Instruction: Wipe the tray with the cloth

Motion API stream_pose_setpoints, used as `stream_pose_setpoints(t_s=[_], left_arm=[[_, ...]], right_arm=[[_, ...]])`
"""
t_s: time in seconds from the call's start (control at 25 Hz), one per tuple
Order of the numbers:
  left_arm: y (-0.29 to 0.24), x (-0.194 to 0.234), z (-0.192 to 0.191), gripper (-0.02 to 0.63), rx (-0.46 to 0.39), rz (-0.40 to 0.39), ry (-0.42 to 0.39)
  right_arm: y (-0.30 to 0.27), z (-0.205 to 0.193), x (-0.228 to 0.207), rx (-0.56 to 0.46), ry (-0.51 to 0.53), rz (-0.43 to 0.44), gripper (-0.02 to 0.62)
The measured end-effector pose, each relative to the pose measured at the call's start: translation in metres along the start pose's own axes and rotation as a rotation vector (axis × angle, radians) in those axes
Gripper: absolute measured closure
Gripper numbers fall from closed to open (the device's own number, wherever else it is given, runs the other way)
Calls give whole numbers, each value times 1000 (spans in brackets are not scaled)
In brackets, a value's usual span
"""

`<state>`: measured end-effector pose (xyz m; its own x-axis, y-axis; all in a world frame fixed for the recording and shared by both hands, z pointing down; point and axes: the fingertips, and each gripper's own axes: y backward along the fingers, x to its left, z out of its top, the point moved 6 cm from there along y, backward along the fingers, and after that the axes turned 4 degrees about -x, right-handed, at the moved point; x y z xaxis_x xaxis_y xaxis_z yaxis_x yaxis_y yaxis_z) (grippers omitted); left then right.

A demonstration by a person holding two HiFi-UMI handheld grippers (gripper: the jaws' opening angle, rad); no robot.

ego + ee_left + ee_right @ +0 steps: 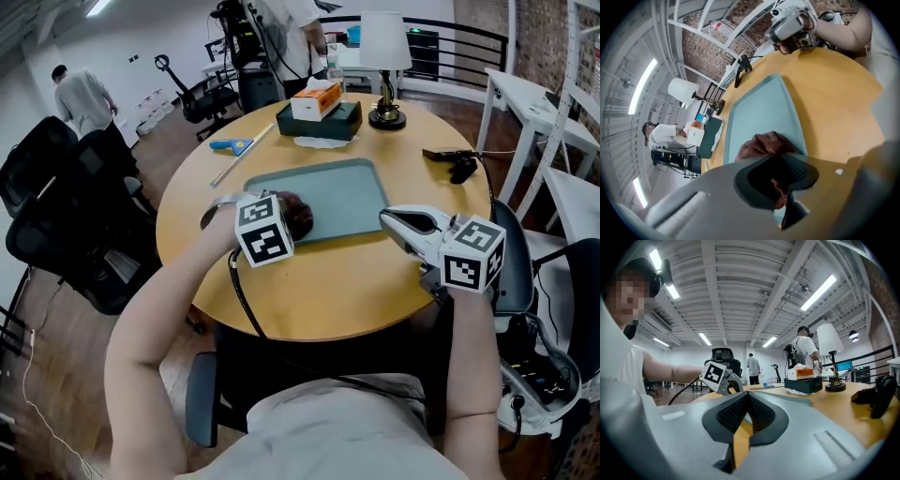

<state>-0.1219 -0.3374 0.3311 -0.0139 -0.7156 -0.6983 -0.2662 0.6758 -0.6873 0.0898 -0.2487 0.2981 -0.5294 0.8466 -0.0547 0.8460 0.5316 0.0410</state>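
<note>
**Task status: wiping stage, judged to be in progress.**

1. The left gripper (780, 174) pinches the crumpled maroon-brown fabric cloth (761, 143) between its 2 pads. A fold of the cloth fills the gap between the jaws.
2. The cloth sits on the flat grey-green rectangular tray (342, 187). In the head view it lies at about 7 o'clock from the tray's centre, near the tray's near-left corner.
3. The right gripper (747, 395) is empty, with its 2 fingertips pressed together. It points level over the round wooden table (309, 291), just beside the tray's corner at 4 o'clock. Contact with the tray cannot be determined.

**Done:** the cloth is gripped and placed on the tray surface.

**Left:** the surface from the centre toward 12 o'clock and 3 o'clock lies bare. It shows no stain or wipe mark, so the area already covered cannot be read. Passes across that area are judged outstanding.
</note>
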Motion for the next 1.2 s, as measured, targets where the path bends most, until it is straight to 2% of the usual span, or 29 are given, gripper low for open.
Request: stream_pose_setpoints(t_s=[0.12, 0.24, 0.4, 0.6, 0.8, 0.92, 1.08, 1.2], left_arm=[[8, -5, -8, 236, 19, -18, -2], [10, -2, -25, 235, 76, 10, 4], [-4, 14, -46, 235, 142, 113, 4], [-33, 40, -55, 235, 177, 246, -56], [-74, 70, -68, 235, 275, 364, -97], [-99, 52, -54, 235, 285, 359, -102], [-79, 62, -72, 235, 406, 403, -114], [-64, 62, -82, 236, 393, 379, -41]], right_arm=[[0, 0, 1, -2, -1, -1, 594], [-4, 0, 3, -4, 1, 7, 594], [-5, -1, 5, 0, 2, 17, 594], [-5, -2, 5, 1, 3, 17, 594], [-4, -7, -1, 1, 10, 30, 594], [20, -11, 4, 34, -17, -7, 594], [9, 1, 14, 5, -4, 11, 594], [6, 4, 21, 10, 11, 20, 594]])
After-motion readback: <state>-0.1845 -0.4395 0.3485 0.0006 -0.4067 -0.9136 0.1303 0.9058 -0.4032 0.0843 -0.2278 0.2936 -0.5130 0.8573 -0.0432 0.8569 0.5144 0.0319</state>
